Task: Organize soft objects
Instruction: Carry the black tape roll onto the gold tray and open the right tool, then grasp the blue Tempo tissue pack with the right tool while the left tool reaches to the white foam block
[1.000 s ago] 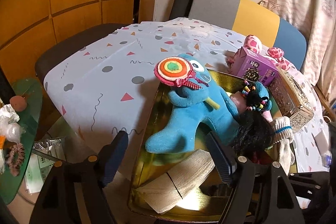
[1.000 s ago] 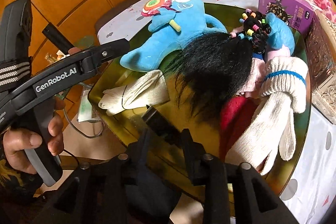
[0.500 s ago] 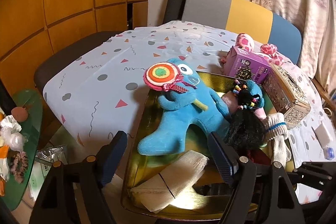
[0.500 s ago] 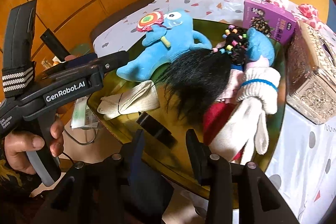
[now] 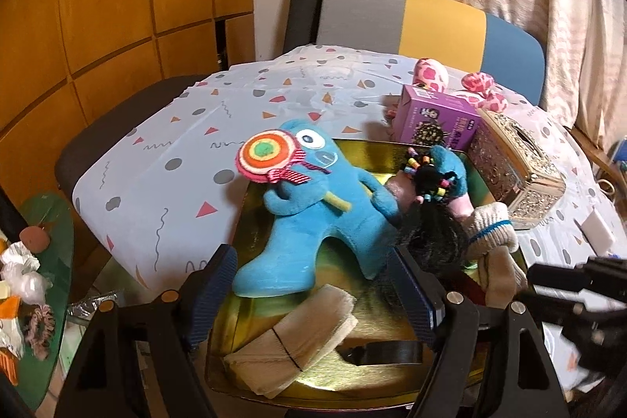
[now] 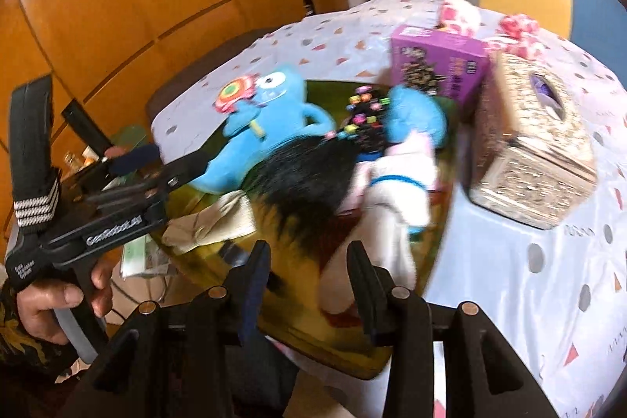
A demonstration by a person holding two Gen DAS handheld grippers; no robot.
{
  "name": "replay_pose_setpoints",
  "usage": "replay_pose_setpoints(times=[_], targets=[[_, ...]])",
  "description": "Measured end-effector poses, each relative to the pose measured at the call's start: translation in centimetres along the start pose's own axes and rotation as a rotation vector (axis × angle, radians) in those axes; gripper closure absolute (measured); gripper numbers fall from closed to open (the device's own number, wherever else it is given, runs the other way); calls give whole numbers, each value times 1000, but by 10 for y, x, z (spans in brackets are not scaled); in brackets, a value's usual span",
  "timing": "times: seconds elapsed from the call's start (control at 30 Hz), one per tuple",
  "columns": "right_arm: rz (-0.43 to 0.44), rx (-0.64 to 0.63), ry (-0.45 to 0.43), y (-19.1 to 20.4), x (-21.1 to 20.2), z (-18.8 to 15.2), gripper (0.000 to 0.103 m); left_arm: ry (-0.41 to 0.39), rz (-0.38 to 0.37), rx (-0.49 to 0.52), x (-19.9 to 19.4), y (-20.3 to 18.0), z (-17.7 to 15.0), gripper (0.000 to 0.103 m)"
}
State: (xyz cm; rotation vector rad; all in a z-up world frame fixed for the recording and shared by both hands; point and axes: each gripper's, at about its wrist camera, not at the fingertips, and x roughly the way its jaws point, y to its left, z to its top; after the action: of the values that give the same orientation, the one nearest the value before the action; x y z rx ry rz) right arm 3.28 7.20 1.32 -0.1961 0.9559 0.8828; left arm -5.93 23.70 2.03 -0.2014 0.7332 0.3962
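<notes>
Left gripper (image 5: pixel 313 294) stood wide open, nothing between its pads, low over the near edge of the shiny gold metal tray (image 5: pixel 254 190). Just beyond its fingertips lay the folded cream knitted cloth (image 5: pixel 301 335). Past that, the blue plush monster with a felt lollipop (image 5: pixel 313 218) lay flat, long axis running away and leftward, feet nearest this gripper. Right of it: black long-haired wig with coloured beads (image 6: pixel 305 175), then a white knitted glove with a blue cuff band (image 6: pixel 395 206). Right gripper (image 6: pixel 309 275) was partly open and empty, its jaws having just been opening, glove and wig ahead of it. Left hand judged nearer the plush.
</notes>
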Motion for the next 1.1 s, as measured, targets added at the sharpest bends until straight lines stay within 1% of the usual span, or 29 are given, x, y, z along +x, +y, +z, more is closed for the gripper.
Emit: replay_pose_setpoints(times=[0.2,0.4,0.63,0.77,0.9,1.0,1.1], targets=[[-66,96,-43,-41,-20,-3,63,-9,-24,46,-3,-15,2,23],[-167,207,-86,-93,-46,-13,63,-16,-64,98,-5,-37,5,23],[-333,386,-161,-167,-94,-31,63,-26,-140,178,-8,-75,11,23],[-462,571,-241,-221,-136,-53,63,-31,-203,240,-11,-104,12,23],[-581,816,-314,-280,-184,-89,63,-22,-262,297,-13,-134,12,23],[-636,969,-327,-317,-209,-116,62,-16,-316,335,-14,-157,10,23],[-652,1049,-289,-344,-220,-135,59,-7,-355,374,-15,-175,8,23]])
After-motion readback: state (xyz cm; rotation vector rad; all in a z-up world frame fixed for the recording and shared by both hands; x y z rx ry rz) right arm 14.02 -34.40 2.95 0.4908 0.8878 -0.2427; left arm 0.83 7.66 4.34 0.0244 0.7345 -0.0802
